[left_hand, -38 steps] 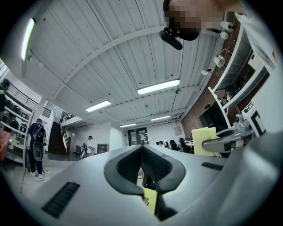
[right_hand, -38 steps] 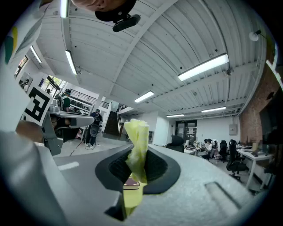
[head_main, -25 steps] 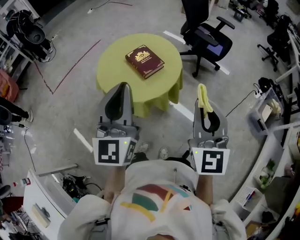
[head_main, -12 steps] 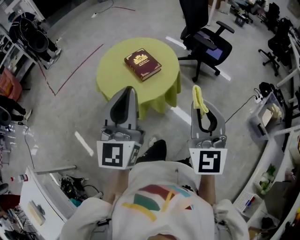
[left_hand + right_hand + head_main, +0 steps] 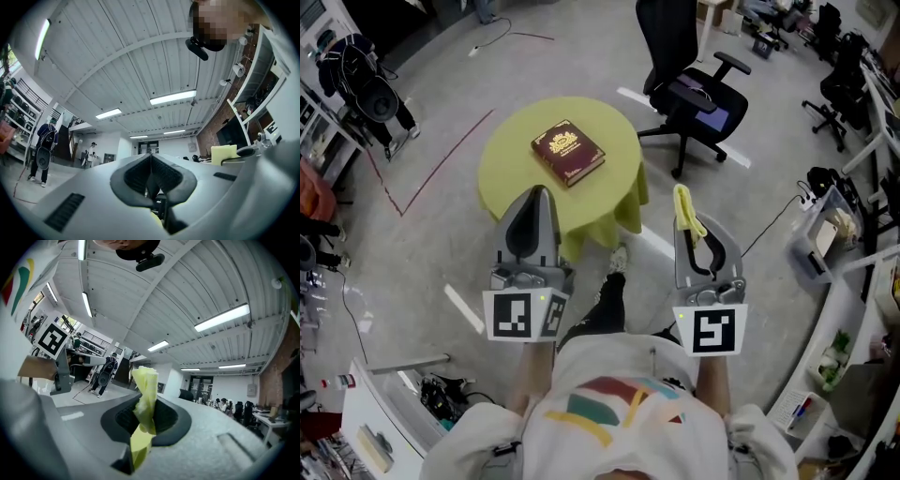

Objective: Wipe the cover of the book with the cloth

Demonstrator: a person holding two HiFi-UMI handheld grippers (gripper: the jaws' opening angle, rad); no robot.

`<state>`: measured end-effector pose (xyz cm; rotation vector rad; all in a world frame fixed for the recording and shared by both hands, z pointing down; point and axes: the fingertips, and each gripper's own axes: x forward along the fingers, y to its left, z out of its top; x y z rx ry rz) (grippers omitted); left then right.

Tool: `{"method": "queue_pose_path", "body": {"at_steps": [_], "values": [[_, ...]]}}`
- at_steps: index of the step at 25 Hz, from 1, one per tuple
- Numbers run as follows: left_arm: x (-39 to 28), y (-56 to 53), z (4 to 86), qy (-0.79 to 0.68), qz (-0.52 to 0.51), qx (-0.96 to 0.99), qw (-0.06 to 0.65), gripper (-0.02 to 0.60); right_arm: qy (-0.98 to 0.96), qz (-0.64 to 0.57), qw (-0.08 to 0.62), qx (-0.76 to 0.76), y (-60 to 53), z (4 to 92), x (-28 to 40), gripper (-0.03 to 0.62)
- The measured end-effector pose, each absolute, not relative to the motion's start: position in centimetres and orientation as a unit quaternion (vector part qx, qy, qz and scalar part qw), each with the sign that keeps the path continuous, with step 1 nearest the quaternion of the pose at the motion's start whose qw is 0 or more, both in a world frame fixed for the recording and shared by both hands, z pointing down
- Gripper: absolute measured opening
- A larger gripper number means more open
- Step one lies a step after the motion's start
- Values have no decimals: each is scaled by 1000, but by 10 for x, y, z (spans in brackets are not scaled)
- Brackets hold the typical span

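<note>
In the head view a dark red book (image 5: 568, 153) with a gold emblem lies on a round table (image 5: 511, 178) covered in yellow-green cloth. My left gripper (image 5: 534, 194) is shut and holds nothing; its tip overlaps the table's near edge. My right gripper (image 5: 682, 199) hangs to the right of the table over the floor, shut on a yellow cloth (image 5: 685, 212). The right gripper view shows the cloth (image 5: 145, 399) standing up between the pads (image 5: 161, 416). The left gripper view has its pads (image 5: 136, 173) pressed together, pointing at the ceiling.
A black office chair (image 5: 698, 89) stands behind the table to the right. Shelving (image 5: 337, 84) lines the left wall, and desks with bins (image 5: 825, 234) sit at the right. My shoe (image 5: 605, 300) shows on the floor between the grippers. People stand far off (image 5: 44, 150).
I have stepped toward the table: table and book have slid down and left in the head view, and the left gripper's tip has come closer to the book. Both grips are unchanged.
</note>
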<state>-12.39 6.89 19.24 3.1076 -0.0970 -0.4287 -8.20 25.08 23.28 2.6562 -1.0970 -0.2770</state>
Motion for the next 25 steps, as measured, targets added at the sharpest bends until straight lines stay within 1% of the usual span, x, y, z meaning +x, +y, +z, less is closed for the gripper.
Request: {"method": "queue_pose_path", "body": {"at_steps": [10,18,25], "values": [[-52,30,200,-58,-136,989,8,18,-385,-91,103,913,229,242,1,29],[28,-25,203,-90,-126,988,13,17,-418,-108,94,897,169,226,93,29],[94,-76,211,-118,-114,986,23,17,-455,-96,103,879,108,230,166,29]]}}
